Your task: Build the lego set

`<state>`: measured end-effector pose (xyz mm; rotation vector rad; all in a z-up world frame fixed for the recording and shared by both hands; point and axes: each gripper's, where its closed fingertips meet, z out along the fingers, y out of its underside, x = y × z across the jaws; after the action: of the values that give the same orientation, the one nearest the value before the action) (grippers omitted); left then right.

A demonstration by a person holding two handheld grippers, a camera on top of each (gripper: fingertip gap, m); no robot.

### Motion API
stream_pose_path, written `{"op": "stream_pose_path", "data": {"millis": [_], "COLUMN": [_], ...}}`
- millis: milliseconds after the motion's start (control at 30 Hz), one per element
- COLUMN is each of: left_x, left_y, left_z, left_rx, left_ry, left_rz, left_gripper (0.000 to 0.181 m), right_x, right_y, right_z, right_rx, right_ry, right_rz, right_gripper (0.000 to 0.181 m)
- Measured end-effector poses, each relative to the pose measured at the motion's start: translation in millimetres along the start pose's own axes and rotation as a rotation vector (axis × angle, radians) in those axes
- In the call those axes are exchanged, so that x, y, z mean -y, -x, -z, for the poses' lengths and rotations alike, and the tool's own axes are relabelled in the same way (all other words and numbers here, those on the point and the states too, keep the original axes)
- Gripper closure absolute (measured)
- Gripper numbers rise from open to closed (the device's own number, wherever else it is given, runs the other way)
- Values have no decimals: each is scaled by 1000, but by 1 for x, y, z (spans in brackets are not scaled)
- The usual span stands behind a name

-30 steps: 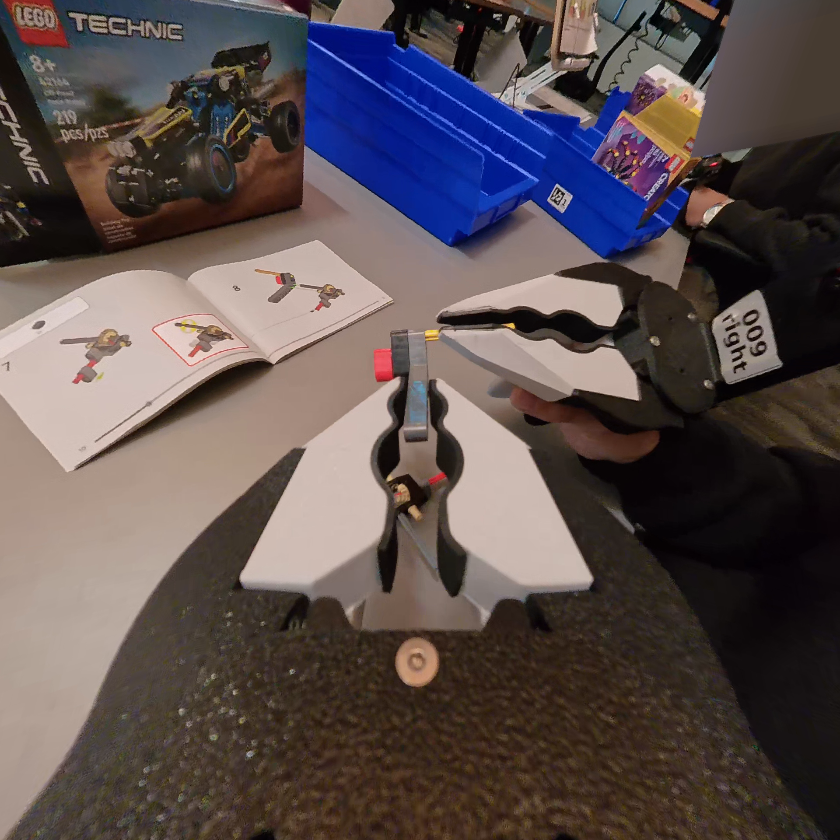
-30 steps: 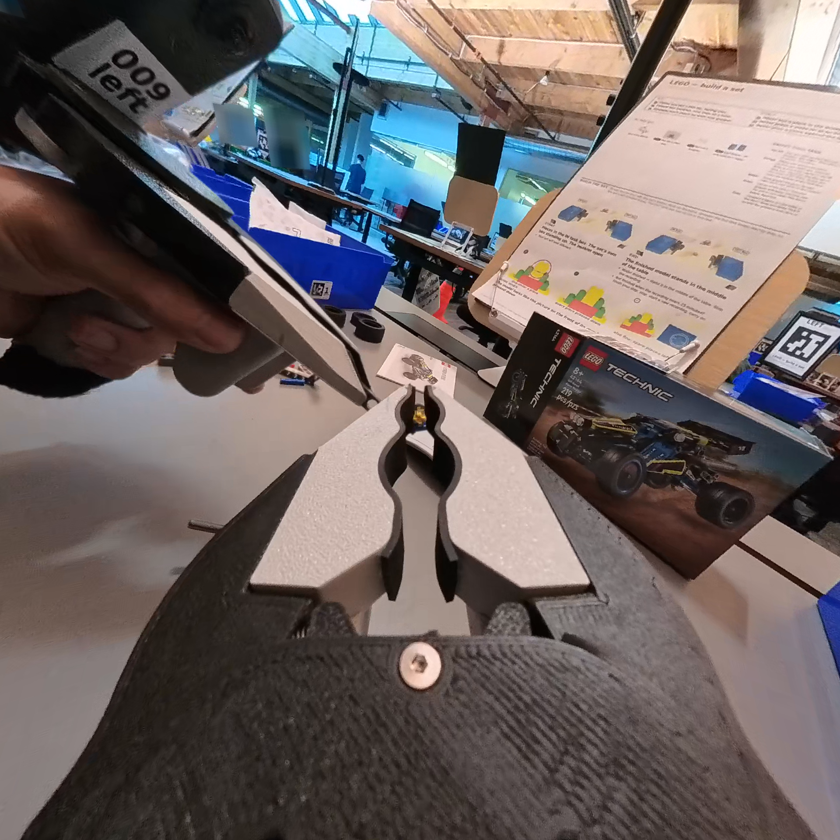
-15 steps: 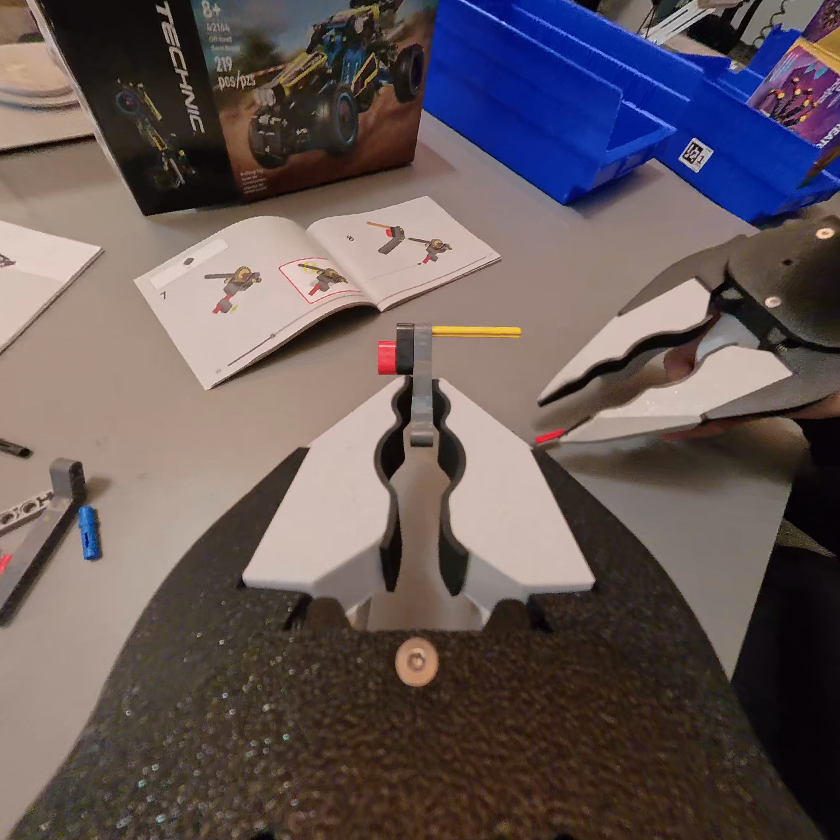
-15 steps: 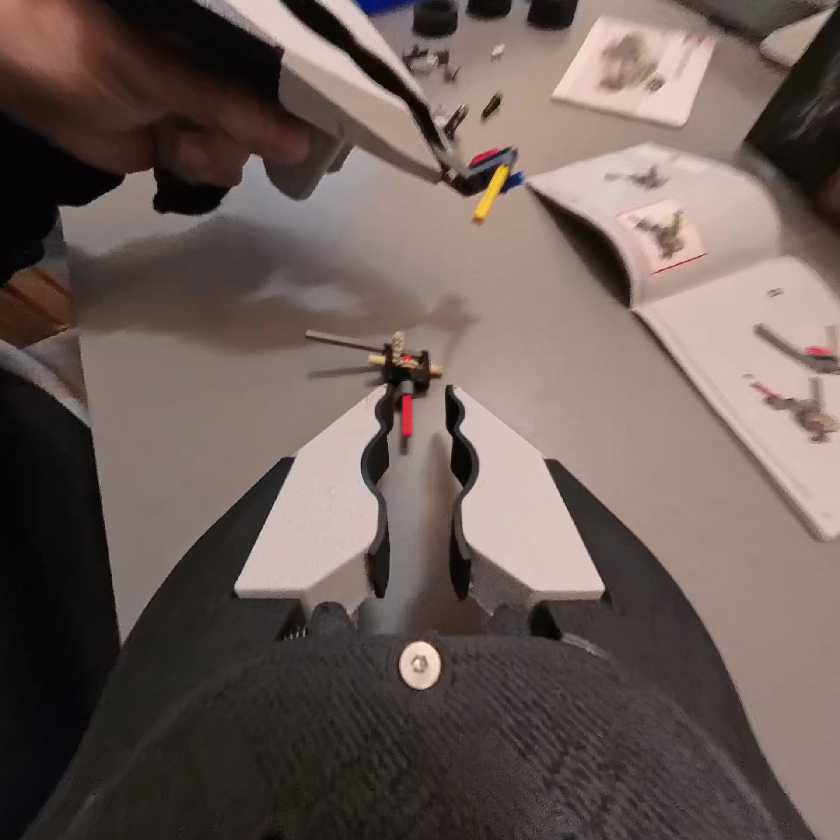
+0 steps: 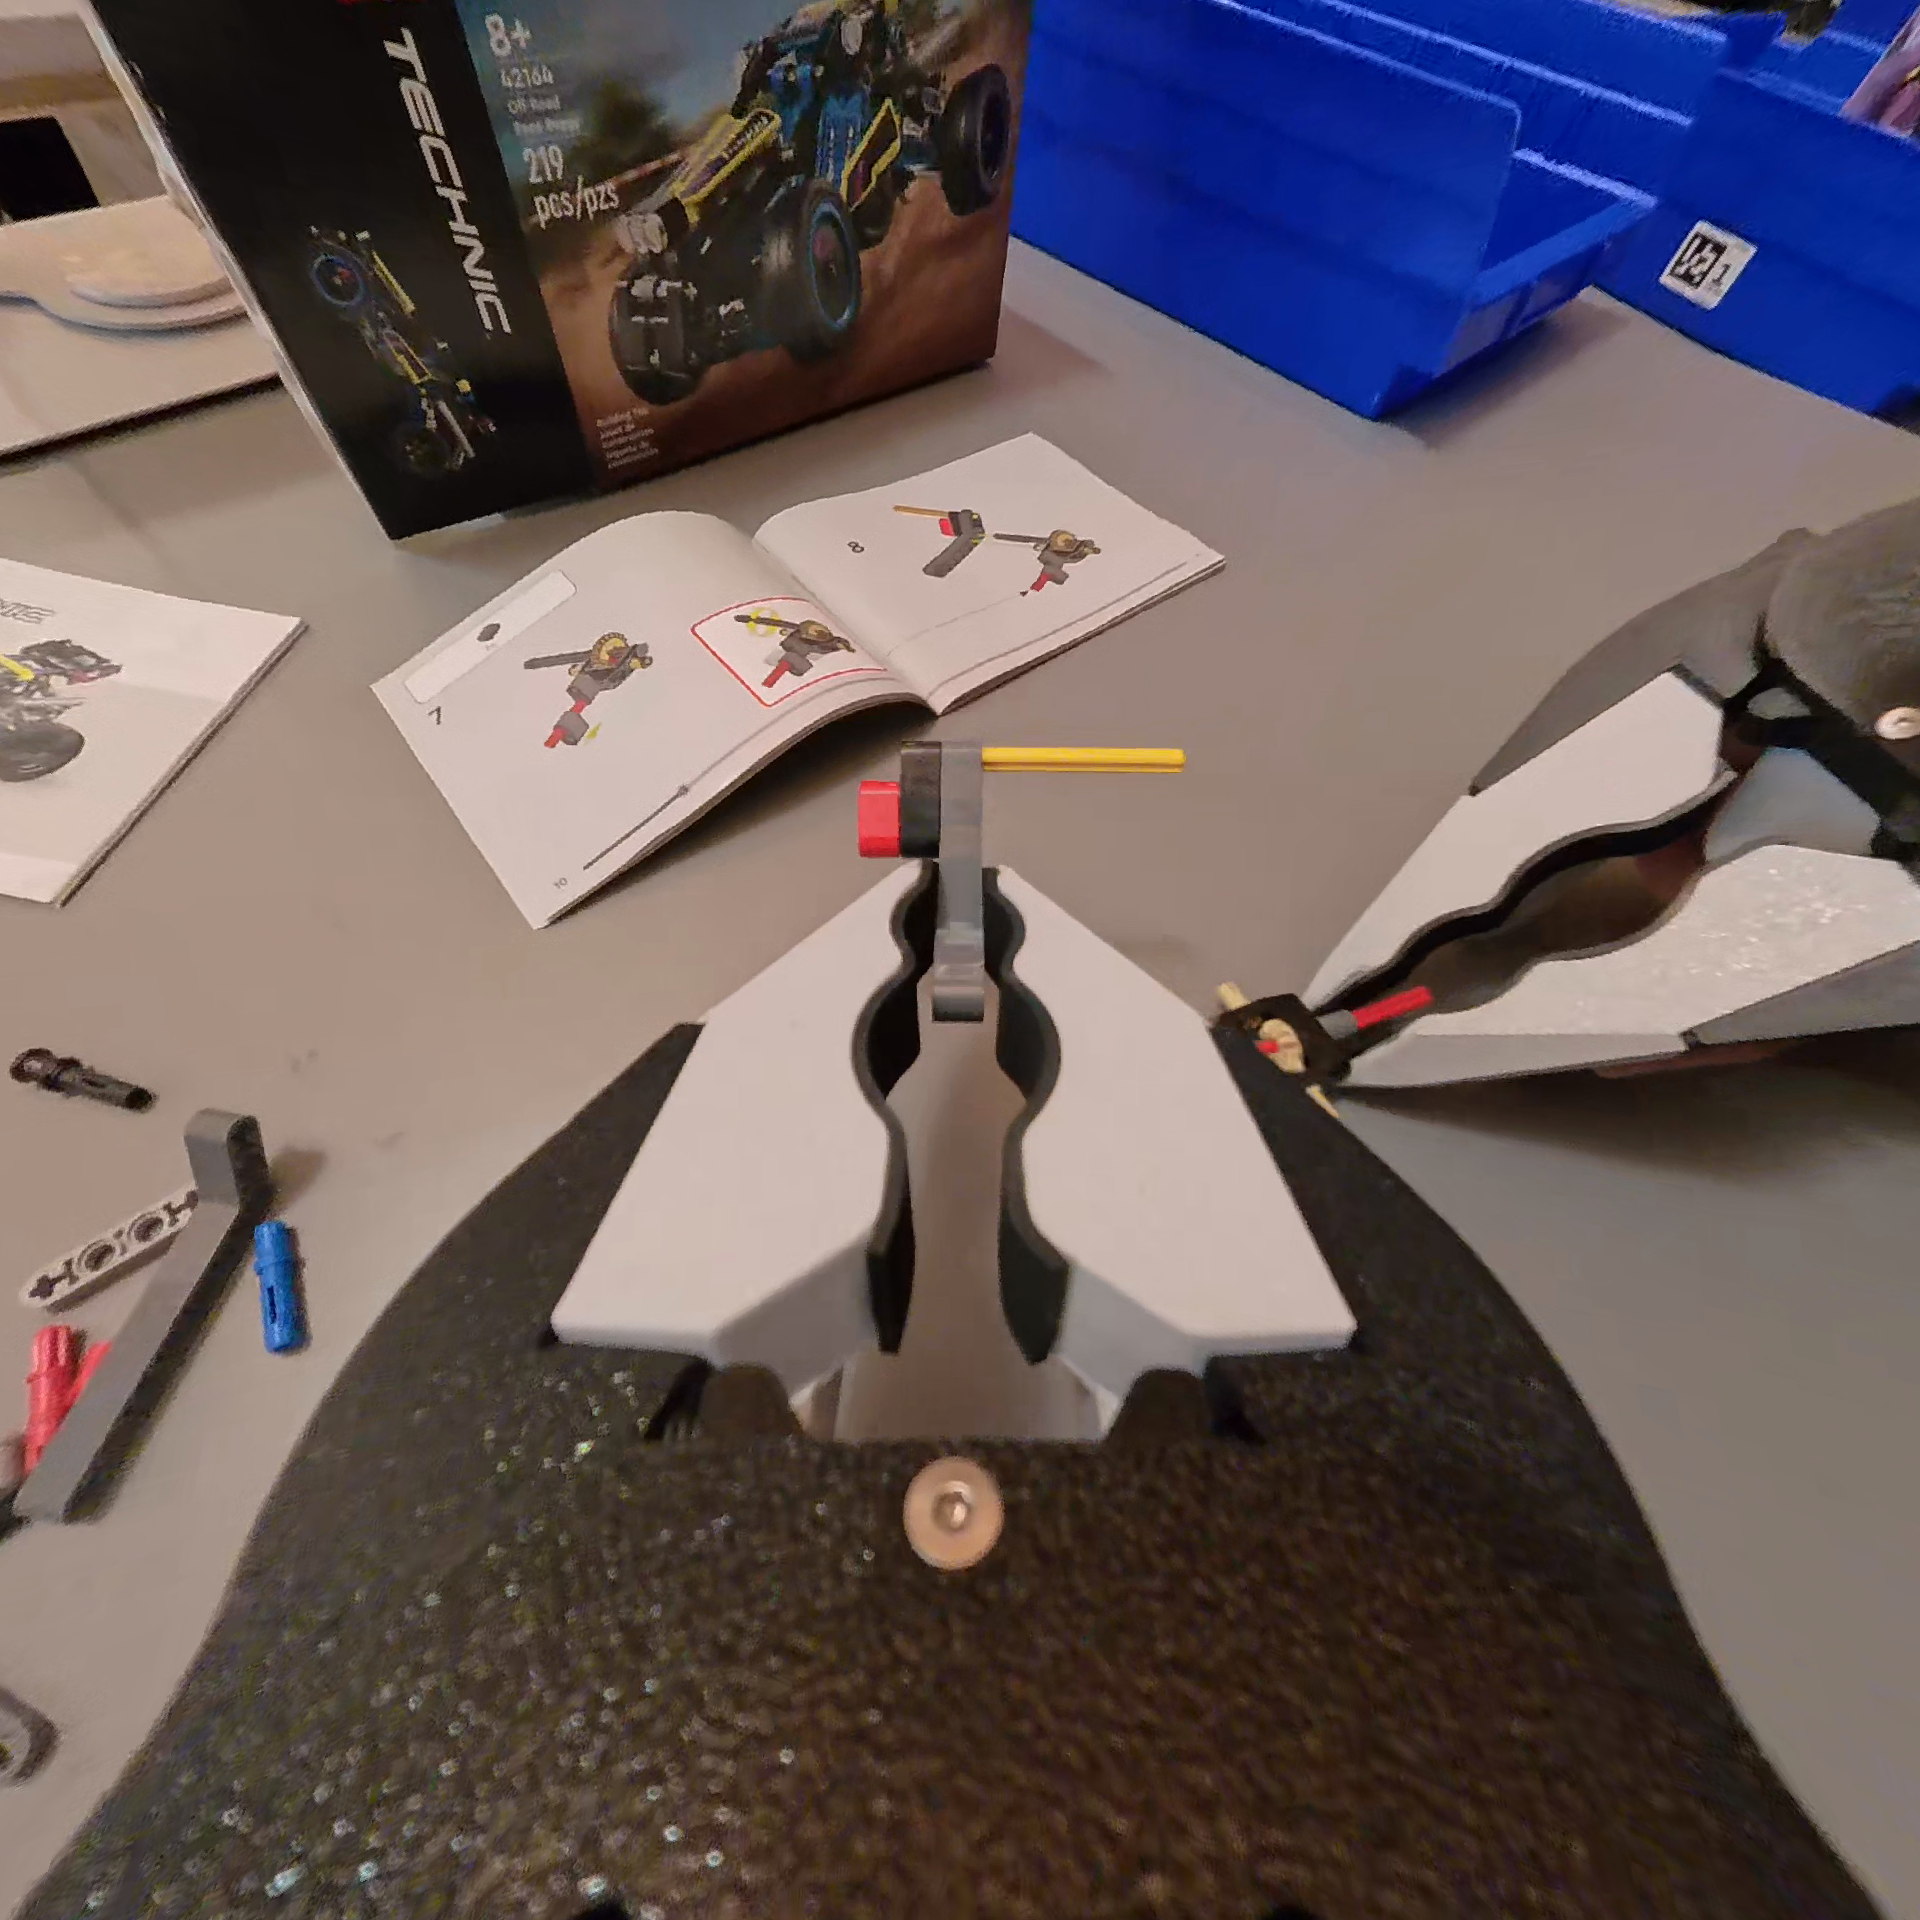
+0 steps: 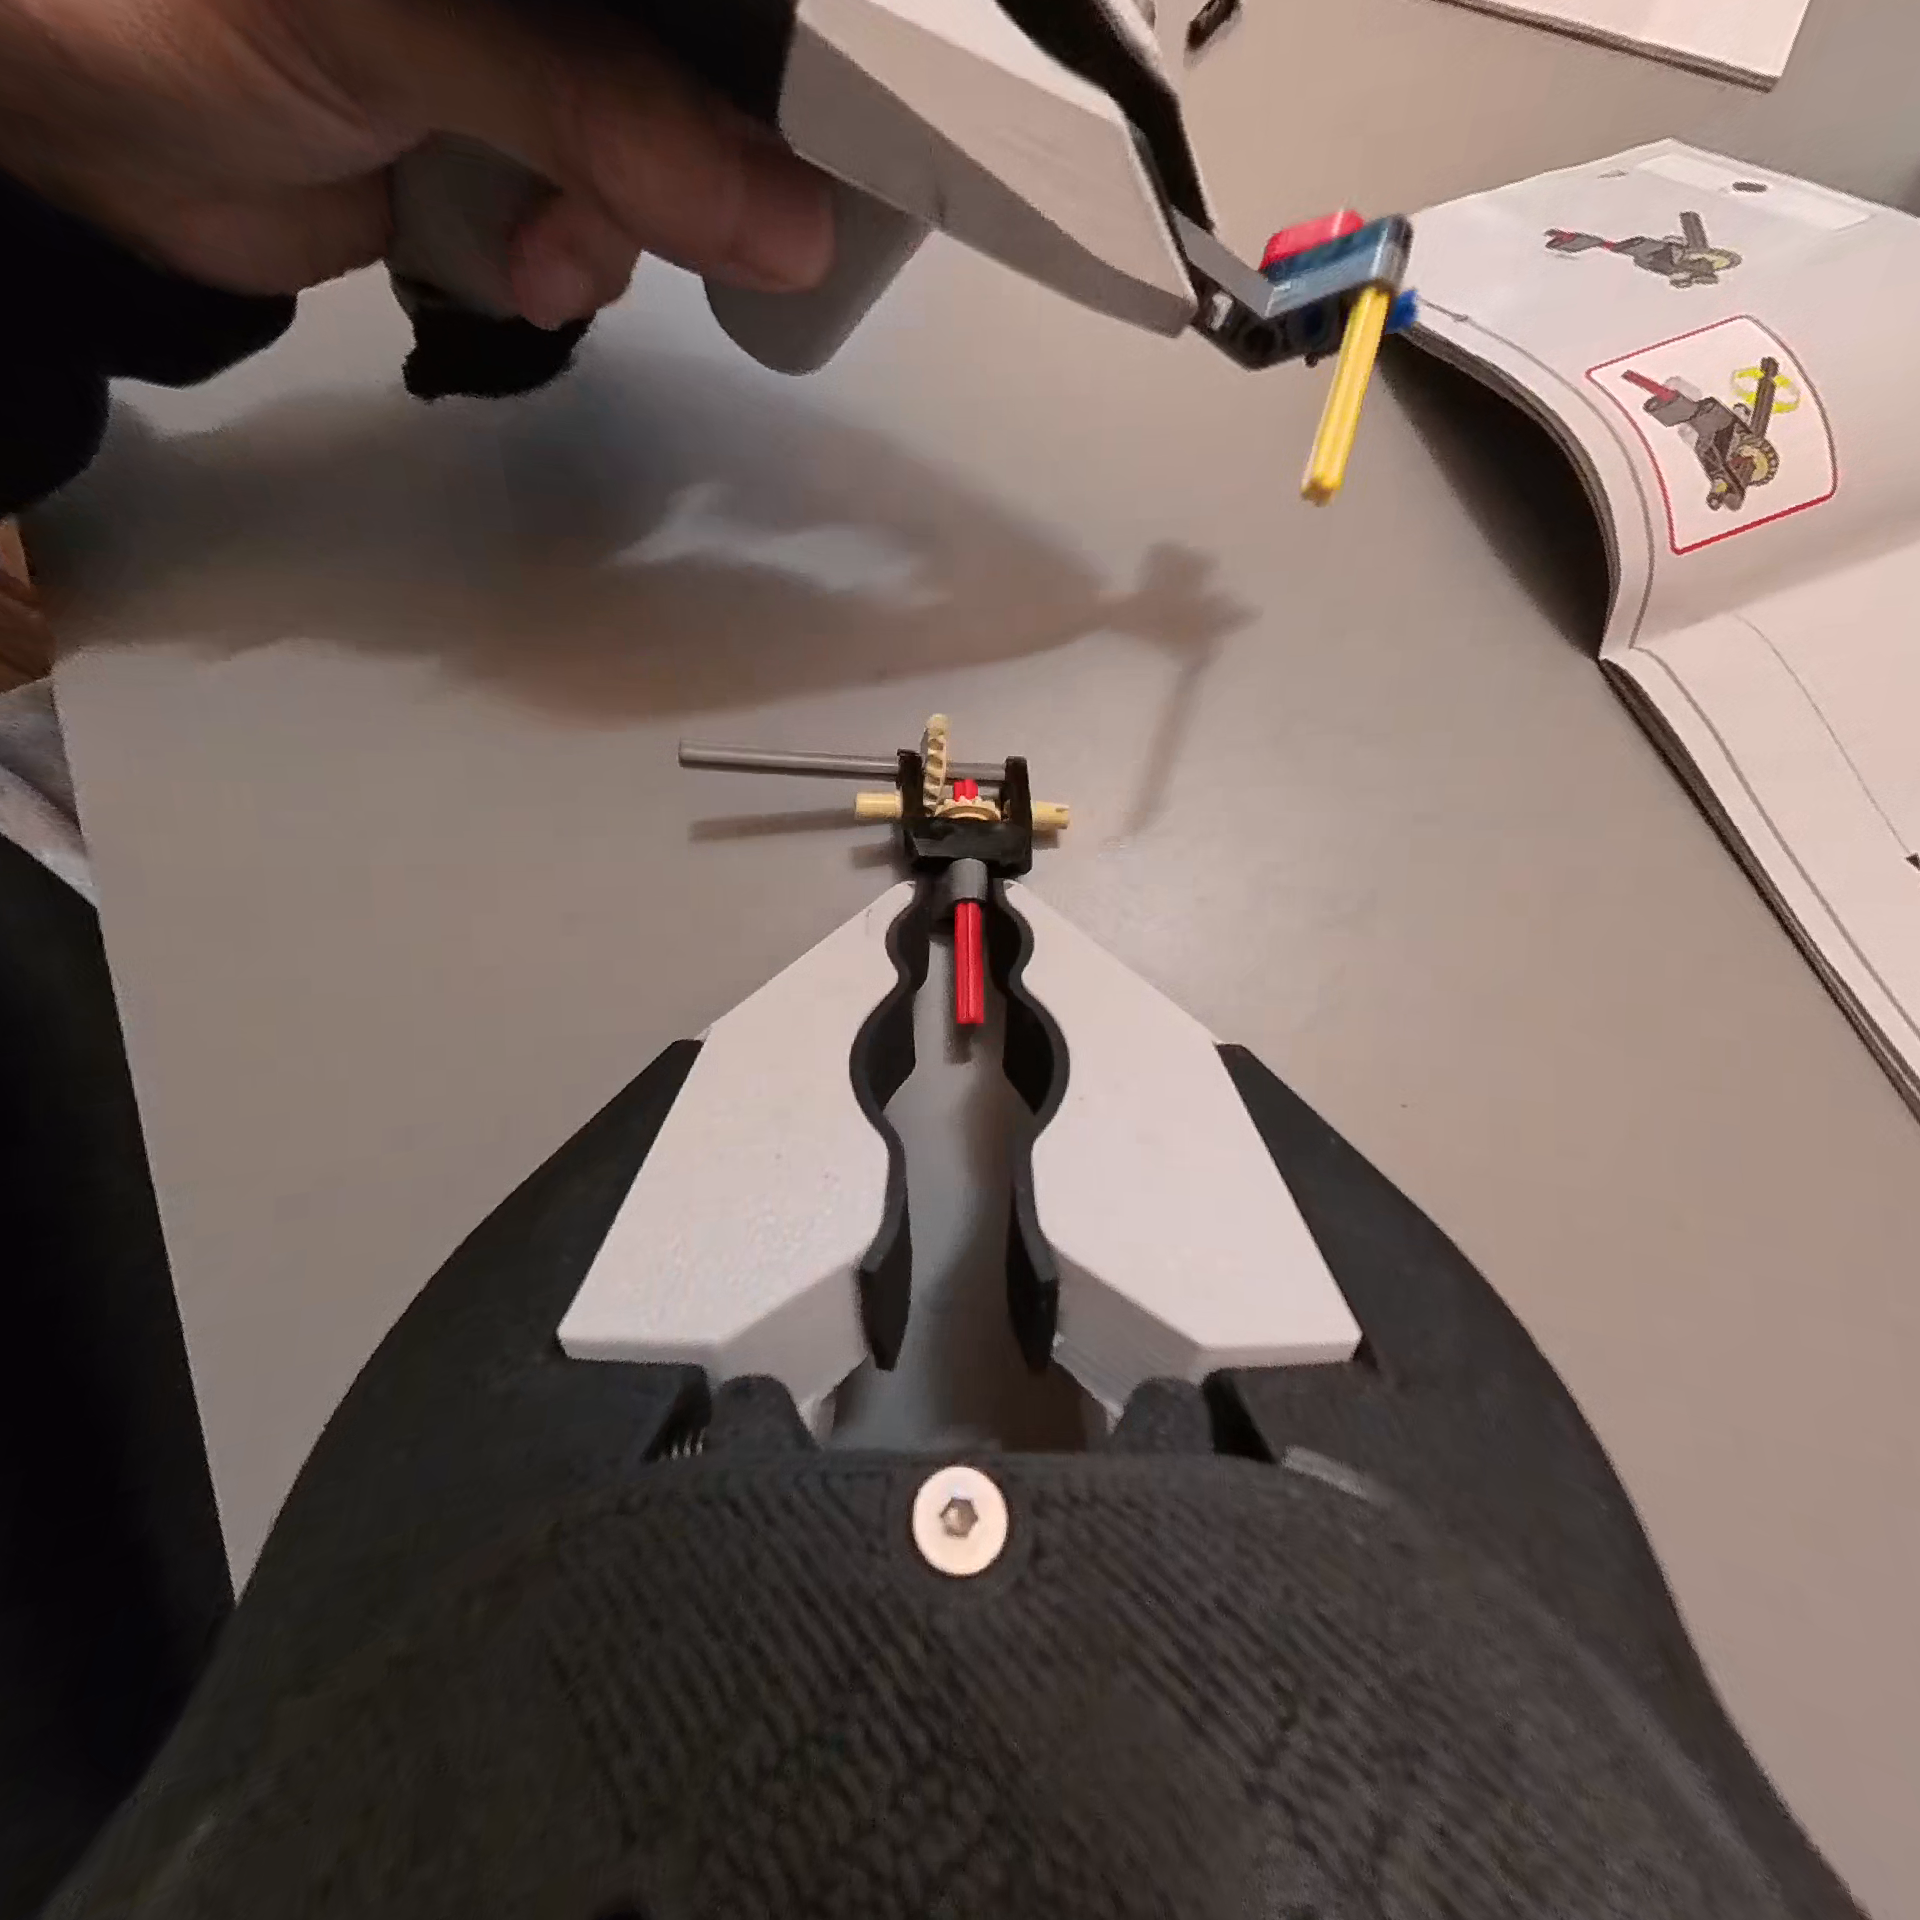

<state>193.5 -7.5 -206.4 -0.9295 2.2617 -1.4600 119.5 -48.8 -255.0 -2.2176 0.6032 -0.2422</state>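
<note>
My left gripper (image 5: 956,883) is shut on a grey bent beam (image 5: 958,935) that carries a red pin (image 5: 881,819), a black piece and a yellow axle (image 5: 1081,761) pointing right. It holds them above the table, as the right wrist view also shows (image 6: 1299,281). A small gear assembly (image 6: 966,805) with tan gears, a black frame, a grey rod and a red axle (image 6: 968,961) lies on the table. My right gripper (image 6: 961,894) sits low with the red axle between its jaws. They are narrowed around it, with a thin gap on each side. It also shows in the left wrist view (image 5: 1320,1034).
An open instruction booklet (image 5: 790,644) lies ahead, with the lego box (image 5: 665,229) behind it and blue bins (image 5: 1351,208) at the back right. Loose parts (image 5: 156,1299) lie at the left, beside a second booklet (image 5: 104,727). A hand (image 6: 468,156) holds the left gripper. The left gripper's tips are roughly 10 cm from the right gripper's.
My right gripper let go of the yellow axle, dropped to the table and narrowed its jaws around the gear assembly's red axle. My left gripper drew back with the beam.
</note>
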Motion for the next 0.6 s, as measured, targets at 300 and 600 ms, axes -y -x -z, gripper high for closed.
{"op": "stream_pose_path", "data": {"millis": [300,600], "left_x": [-7,-10], "left_y": [4,9], "left_z": [-5,-6], "left_rx": [5,-6], "left_ry": [0,15], "left_rz": [30,89], "left_gripper": [175,175], "right_x": [0,0], "right_y": [0,-6], "right_z": [0,0], "right_rx": [-32,-54], "right_ry": [1,2], "right_rz": [41,32], "right_gripper": [176,176]}}
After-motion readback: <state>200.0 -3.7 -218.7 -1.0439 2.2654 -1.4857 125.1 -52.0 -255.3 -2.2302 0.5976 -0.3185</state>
